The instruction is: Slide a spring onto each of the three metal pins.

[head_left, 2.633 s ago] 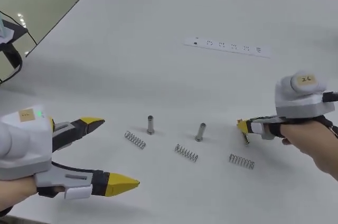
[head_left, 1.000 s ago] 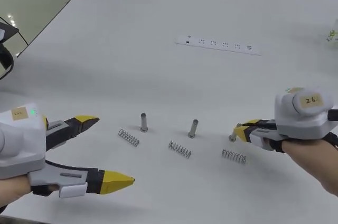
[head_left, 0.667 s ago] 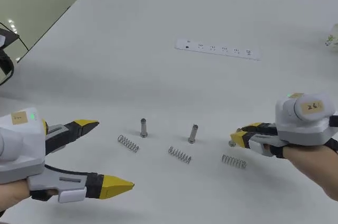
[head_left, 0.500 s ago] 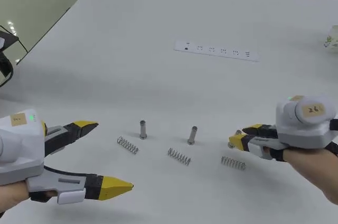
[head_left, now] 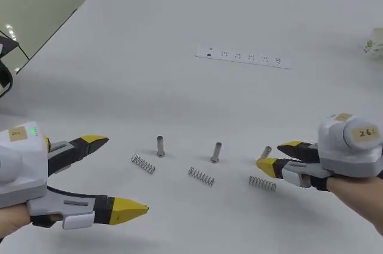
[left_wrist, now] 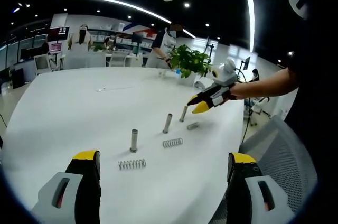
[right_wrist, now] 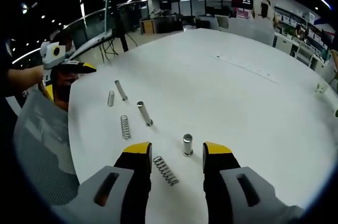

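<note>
Three metal pins stand upright in a row on the white table: left pin (head_left: 160,145), middle pin (head_left: 216,152), right pin (head_left: 266,152). A spring lies in front of each: left spring (head_left: 143,164), middle spring (head_left: 201,175), right spring (head_left: 263,183). My right gripper (head_left: 279,156) is open just right of the right pin. In the right gripper view that pin (right_wrist: 187,145) stands in the gap between the jaws of the right gripper (right_wrist: 178,148), untouched, with a spring (right_wrist: 165,169) beside it. My left gripper (head_left: 116,174) is wide open and holds nothing, left of the left spring (left_wrist: 132,164).
A white power strip (head_left: 243,59) lies farther back on the table (head_left: 179,38). The table's left edge runs beside a green floor. A small object (head_left: 374,46) sits at the far right. Across the room stand people, desks and a plant (left_wrist: 191,61).
My right gripper, earlier shut on the right pin, has opened and drawn back a little to the right. The pin now stands free. My left gripper has stayed wide open.
</note>
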`<state>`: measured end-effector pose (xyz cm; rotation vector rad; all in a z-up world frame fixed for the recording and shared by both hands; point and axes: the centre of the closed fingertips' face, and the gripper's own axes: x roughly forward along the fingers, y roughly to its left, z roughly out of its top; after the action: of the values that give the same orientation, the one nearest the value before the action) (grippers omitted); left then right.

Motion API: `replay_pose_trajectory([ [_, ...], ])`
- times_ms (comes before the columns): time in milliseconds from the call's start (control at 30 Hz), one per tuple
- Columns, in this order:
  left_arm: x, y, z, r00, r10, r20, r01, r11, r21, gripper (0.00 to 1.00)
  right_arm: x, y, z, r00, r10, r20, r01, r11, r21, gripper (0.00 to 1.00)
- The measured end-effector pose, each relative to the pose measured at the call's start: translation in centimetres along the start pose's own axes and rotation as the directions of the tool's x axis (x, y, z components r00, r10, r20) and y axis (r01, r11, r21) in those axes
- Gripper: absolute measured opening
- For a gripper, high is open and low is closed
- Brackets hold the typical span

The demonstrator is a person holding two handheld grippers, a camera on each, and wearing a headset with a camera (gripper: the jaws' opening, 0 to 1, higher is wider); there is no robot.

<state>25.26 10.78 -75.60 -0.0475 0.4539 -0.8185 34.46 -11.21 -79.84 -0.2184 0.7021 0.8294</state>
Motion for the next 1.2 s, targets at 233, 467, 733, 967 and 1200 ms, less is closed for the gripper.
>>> replay_pose_trajectory([
  [233, -0.1, 0.2, 0.0, 1.0000, 0.000, -0.002, 0.000, 1.000, 0.006, 0.98, -0.8, 0.9, 0.4, 0.9992, 0.027, 0.030, -0.025, 0.998, -0.049, 0.43],
  [467, 0.0, 0.1, -0.1, 0.9999, -0.012, -0.002, 0.012, 1.000, 0.017, 0.98, -1.3, 1.7, 0.0, 0.9989, 0.042, 0.021, -0.039, 0.993, -0.110, 0.44],
  [733, 0.0, 0.2, 0.1, 0.9999, -0.011, 0.003, 0.011, 0.999, 0.030, 0.98, -1.7, 2.7, -0.6, 0.9974, 0.072, 0.006, -0.070, 0.984, -0.164, 0.44],
  [967, 0.0, 0.2, 0.1, 0.9999, -0.012, 0.004, 0.012, 1.000, 0.028, 0.98, -1.8, 3.5, -1.8, 0.9925, 0.105, -0.061, -0.117, 0.962, -0.248, 0.42],
  [1200, -0.2, 0.2, 0.1, 0.9999, -0.008, 0.006, 0.008, 1.000, 0.025, 0.98, -1.5, 3.7, -3.3, 0.9759, 0.149, -0.160, -0.192, 0.933, -0.303, 0.38],
])
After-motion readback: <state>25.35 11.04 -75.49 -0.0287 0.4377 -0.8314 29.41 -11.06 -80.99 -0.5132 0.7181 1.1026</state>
